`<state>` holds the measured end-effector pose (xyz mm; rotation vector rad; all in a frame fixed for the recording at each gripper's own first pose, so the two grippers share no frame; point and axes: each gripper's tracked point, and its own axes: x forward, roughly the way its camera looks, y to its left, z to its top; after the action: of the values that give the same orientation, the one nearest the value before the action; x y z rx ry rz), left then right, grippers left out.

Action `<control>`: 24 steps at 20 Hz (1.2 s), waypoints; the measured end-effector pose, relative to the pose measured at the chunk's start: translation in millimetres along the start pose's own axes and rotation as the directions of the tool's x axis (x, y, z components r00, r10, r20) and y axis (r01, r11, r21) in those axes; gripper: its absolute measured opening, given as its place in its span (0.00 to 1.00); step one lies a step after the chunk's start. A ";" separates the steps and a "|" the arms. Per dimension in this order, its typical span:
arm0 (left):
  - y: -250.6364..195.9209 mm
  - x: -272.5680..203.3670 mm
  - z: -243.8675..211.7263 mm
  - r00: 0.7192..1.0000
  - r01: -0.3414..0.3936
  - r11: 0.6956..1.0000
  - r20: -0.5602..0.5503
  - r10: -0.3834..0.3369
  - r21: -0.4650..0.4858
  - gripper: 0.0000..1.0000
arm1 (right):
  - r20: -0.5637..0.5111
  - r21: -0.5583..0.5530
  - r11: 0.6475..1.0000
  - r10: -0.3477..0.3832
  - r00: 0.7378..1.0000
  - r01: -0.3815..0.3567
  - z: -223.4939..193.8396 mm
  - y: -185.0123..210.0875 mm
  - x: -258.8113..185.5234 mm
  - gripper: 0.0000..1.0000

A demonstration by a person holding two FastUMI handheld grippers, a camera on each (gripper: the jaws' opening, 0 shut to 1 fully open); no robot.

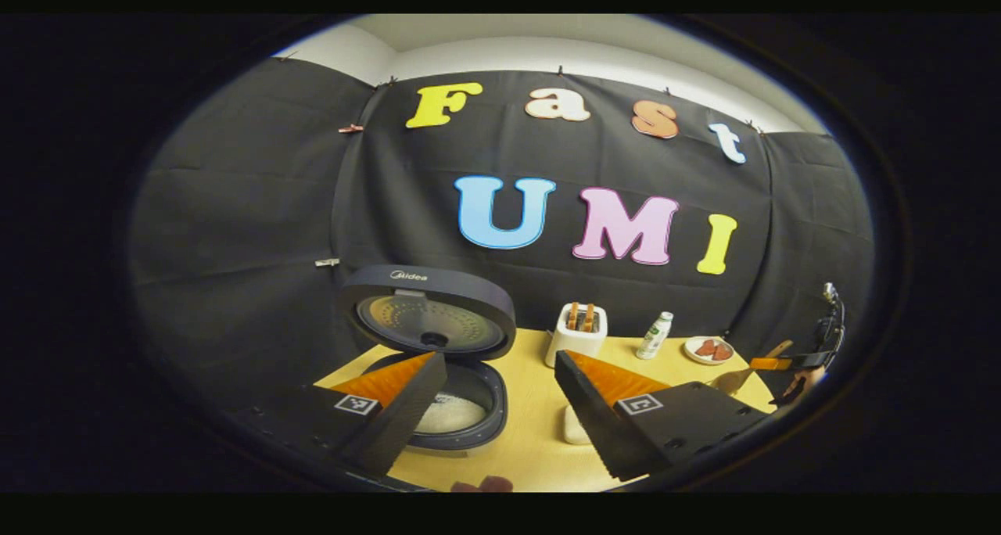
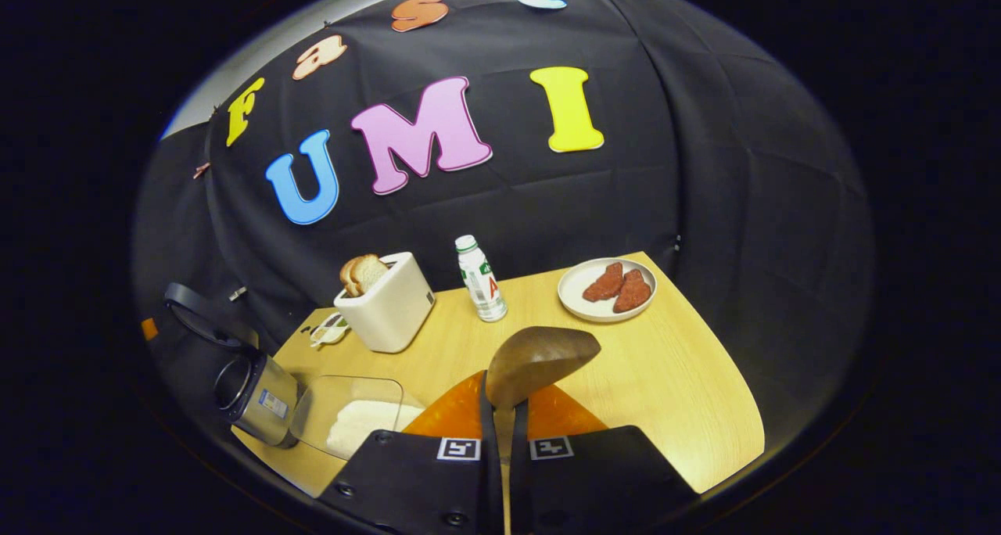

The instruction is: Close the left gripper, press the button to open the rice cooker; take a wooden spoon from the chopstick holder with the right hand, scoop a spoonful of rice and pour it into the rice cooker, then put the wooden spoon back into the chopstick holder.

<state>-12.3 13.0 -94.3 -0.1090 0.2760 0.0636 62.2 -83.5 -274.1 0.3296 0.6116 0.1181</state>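
Observation:
The rice cooker stands with its lid raised, and white rice lies in its pot. My left gripper is open in front of it, holding nothing. My right gripper is shut on the handle of the wooden spoon; the spoon's bowl points out over the table and no rice shows on it. The metal chopstick holder stands at the left, beside a clear box of rice. In the left gripper view the right gripper holds the spoon at the far right.
On the wooden table stand a white toaster with bread slices, a small bottle and a plate with two pieces of meat. A small white dish sits behind the toaster. The cooker's lid rises at the table's left edge.

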 end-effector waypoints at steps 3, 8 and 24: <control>14.5 1.4 -1.7 1.000 0.014 1.000 -0.001 -0.014 -0.010 0.95 | 0.037 -0.019 0.998 0.056 0.998 -0.056 18.4 49.9 -5.4 0.08; 34.2 3.6 -4.8 0.999 0.039 0.999 -0.004 -0.039 -0.015 0.95 | 0.037 -0.083 0.986 0.145 0.989 -0.142 15.9 129.5 -5.3 0.08; 67.8 4.6 -12.6 0.997 0.077 0.997 -0.022 -0.078 -0.014 0.92 | -0.144 -0.457 0.889 -0.038 0.989 -0.032 -109.9 165.9 72.6 0.08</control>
<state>-16.5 79.0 -114.3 -0.1336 0.2938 -0.0128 55.5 117.0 -342.0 -0.1430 0.7116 0.2817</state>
